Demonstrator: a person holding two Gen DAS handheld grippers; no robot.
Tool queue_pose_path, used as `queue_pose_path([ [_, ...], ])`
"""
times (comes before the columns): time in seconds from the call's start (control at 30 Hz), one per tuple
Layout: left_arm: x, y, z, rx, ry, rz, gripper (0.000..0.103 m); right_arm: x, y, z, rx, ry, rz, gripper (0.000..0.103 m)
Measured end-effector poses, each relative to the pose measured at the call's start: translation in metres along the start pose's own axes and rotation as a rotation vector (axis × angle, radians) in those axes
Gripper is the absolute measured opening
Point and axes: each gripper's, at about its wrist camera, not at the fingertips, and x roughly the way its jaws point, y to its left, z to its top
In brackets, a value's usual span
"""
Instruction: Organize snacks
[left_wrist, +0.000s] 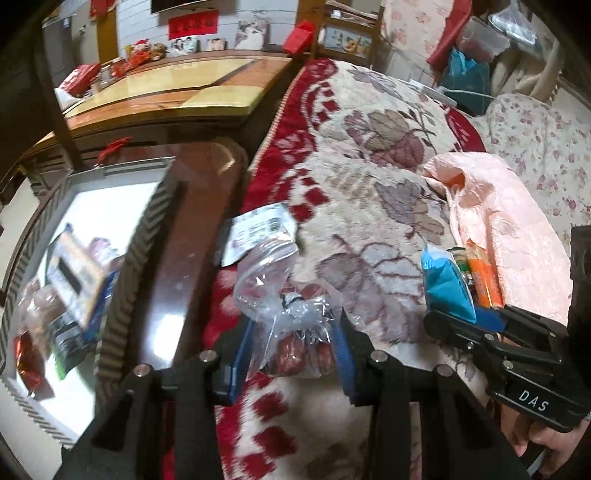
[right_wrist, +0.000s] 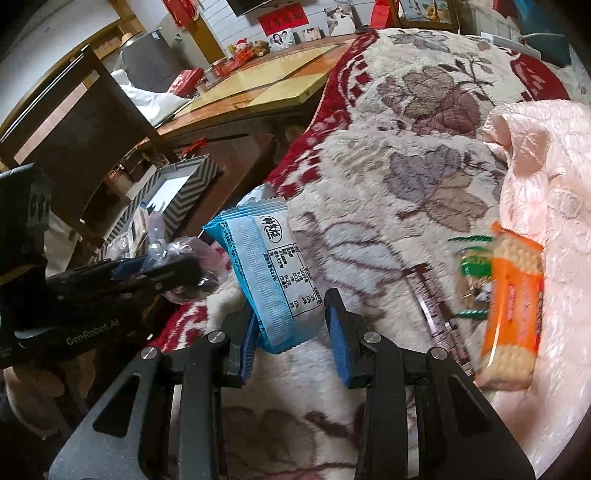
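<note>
The left gripper (left_wrist: 295, 332) was closed on a clear bag of reddish-brown snacks (left_wrist: 291, 321), pinching it near its knotted neck so the sagging contents hung between the blue pads rather than spilling. Judging from the task, it was being carried toward the zigzag-patterned box (left_wrist: 122, 258) at the left of the left wrist view, which already held several packets (left_wrist: 70, 280) on its white floor; the box looked like the collecting place for the snacks.

The right gripper (right_wrist: 291, 328) held a blue-and-white wrapped packet (right_wrist: 269, 277) by its lower end, the jaws set narrow on the thin wrapper, so the packet stood up tilted with its printed label facing the camera. A grip at the sealed end probably spared whatever was inside from crushing.

Snacks not yet gathered lay at the right of the right wrist view: an orange biscuit pack (right_wrist: 513, 306), a green-edged wrapper (right_wrist: 469, 277) just beside it, and a dark slim bar (right_wrist: 439, 314), all near a pale pink quilt (right_wrist: 546, 184).

The surface under both grippers was a bed spread with a fleecy cream-and-red floral blanket (left_wrist: 369, 166), soft and uneven, so flat packets could sink into it. Beyond it, in the upper left of both views, stood a glossy wooden bench (left_wrist: 184, 88) with red decorations and framed photographs against a white wall. A dark chair (right_wrist: 74, 122) stood at the left of the right wrist view.
</note>
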Motion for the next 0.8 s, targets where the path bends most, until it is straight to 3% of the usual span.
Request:
queue_pose_path([
  [0.33, -0.019, 0.020, -0.011, -0.028, -0.039, 0.037, 0.043, 0.000, 0.032, -0.008, -0.031, 0.010, 0.003, 0.033],
  [0.8, -0.034, 0.018, -0.021, -0.021, -0.073, 0.051, 0.043, -0.017, 0.055, -0.019, -0.040, -0.035, -0.069, 0.033],
])
